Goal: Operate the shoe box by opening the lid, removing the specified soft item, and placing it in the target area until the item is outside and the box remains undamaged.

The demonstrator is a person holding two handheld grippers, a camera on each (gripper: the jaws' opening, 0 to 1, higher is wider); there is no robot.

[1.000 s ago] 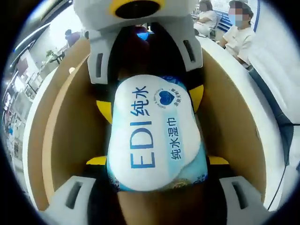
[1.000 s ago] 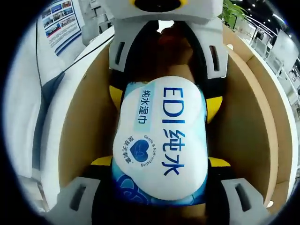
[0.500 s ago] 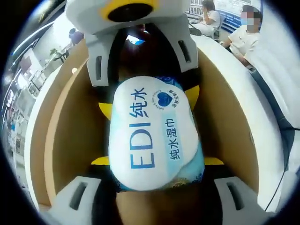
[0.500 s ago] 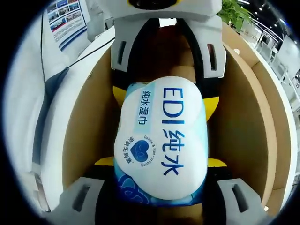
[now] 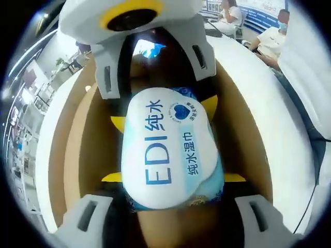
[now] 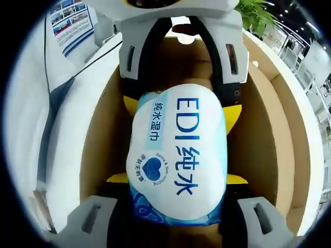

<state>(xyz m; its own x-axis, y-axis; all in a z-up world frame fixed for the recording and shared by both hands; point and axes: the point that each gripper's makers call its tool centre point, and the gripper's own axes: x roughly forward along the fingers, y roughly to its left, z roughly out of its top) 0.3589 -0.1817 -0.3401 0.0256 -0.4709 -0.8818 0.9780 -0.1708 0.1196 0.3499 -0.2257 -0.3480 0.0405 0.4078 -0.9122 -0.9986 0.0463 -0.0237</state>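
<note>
A white and blue pack of wet wipes (image 5: pixel 168 150) (image 6: pixel 177 150), printed "EDI", hangs over the brown inside of the open shoe box (image 5: pixel 77 150) (image 6: pixel 264 150). My left gripper (image 5: pixel 173 178) is shut on one end of the pack, its yellow pads pressed on both sides. My right gripper (image 6: pixel 177 179) is shut on the opposite end. Each gripper faces the other: the right gripper (image 5: pixel 164 114) comes in from the top of the left gripper view, and the left gripper (image 6: pixel 182 107) does so in the right gripper view. The box floor under the pack is hidden.
A white surface (image 5: pixel 44 155) (image 6: pixel 62 144) surrounds the box walls. Two people (image 5: pixel 269 41) sit beyond the box at the far right. A poster board (image 6: pixel 70 18) and a green plant (image 6: pixel 253 10) stand in the background.
Both grippers have kept their hold on the pack. The box walls look a little smaller and farther off in both views, so the grippers and pack have risen slightly.
</note>
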